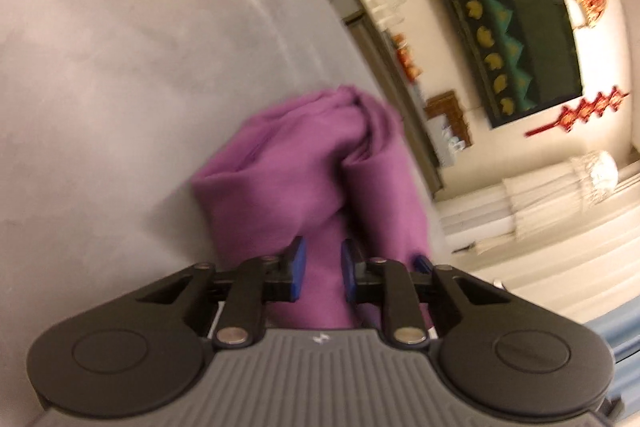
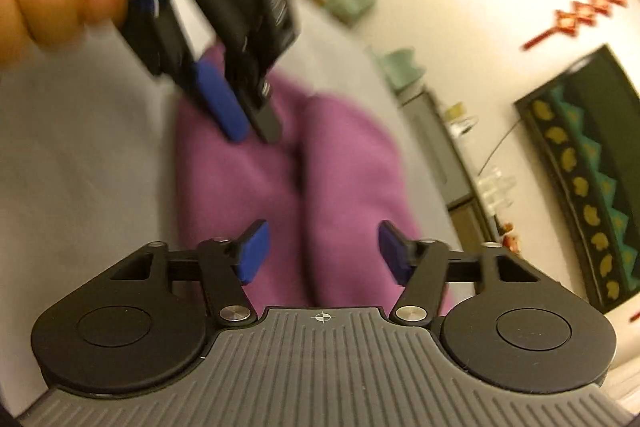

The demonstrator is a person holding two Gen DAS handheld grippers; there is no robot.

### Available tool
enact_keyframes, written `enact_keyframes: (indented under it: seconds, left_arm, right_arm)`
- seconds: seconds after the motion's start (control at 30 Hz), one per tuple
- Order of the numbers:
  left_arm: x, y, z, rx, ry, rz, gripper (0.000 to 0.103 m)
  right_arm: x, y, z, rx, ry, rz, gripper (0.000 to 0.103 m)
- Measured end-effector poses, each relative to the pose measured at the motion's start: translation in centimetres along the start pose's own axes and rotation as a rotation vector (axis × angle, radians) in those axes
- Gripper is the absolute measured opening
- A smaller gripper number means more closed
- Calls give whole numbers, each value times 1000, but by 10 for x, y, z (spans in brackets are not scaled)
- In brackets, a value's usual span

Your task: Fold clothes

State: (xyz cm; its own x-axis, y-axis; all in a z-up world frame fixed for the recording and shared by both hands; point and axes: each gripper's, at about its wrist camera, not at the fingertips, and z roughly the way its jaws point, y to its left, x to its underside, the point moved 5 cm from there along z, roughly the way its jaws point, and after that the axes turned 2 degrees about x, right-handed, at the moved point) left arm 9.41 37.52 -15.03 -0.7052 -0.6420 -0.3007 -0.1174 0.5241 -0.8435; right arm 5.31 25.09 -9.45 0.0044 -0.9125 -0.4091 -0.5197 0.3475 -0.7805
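While both grippers hung over the cloth (image 2: 240, 187), neither held it.
Left gripper (image 1: 323, 269) nearly closed, empty; right gripper (image 2: 320, 253) half open.

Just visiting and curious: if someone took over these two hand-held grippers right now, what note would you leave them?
Left gripper: jaws nearly together at the purple garment; I cannot tell whether they pinch it.
Right gripper: open above the garment's near end, holding nothing.
Garment: lies in two bulky folds side by side on the grey surface.
Done: apparently a rough first fold.
Left: flatten it and finish folding.
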Motion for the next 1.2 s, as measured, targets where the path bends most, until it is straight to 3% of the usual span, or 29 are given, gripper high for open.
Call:
enact_keyframes:
  seconds: [0.03,0.07,0.1,0.27,0.37,0.5,0.6,0.7,0.8,0.87,0.9,0.93,1.0,1.1,1.2]
  left_arm:
    - [-1,6,2,-7,10,-9,4]
    - [-2,11,4,1,16,-26,4]
    - [-3,15,4,17,23,-49,4]
    - [-4,14,10,23,25,-46,4]
    - [-5,14,9,28,25,-48,4]
    - [-2,11,-5,21,13,-27,2]
    - [-3,-2,-29,-6,-67,69,7]
    - [-4,-26,-62,-54,-225,228,15]
    - [4,-61,-86,14,-339,376,21]
    - [6,-77,-74,43,-277,443,25]
    - [7,-85,-68,56,-244,476,26]
    - [4,-84,-54,2,-190,488,25]
    - [0,-69,-30,-80,-91,446,23]
    - [-1,-45,-18,-92,-33,343,22]
    - [3,-44,-19,-113,-25,347,21]
  right_arm:
    - [1,-2,8,9,23,5,38]
    - [1,-7,12,13,39,22,14]
    - [-1,-15,12,13,49,54,10]
    - [-30,-32,-35,40,-14,142,8]
    - [-37,4,-55,-25,-28,111,8]
    - [-15,49,-36,-28,31,45,8]
    - [-10,52,-35,-19,14,36,8]
    - [-8,62,-35,-5,1,-31,9]
    - [-5,78,-38,16,-18,-93,16]
    - [-3,81,-41,27,-34,-113,16]
    - [-3,74,-44,6,-42,-83,18]
    - [-3,66,-47,-16,-51,-54,20]
    - [-3,46,-55,-69,-72,48,44]
    - [5,-19,-72,-135,-112,398,47]
    - [30,-64,-45,-157,-68,639,45]
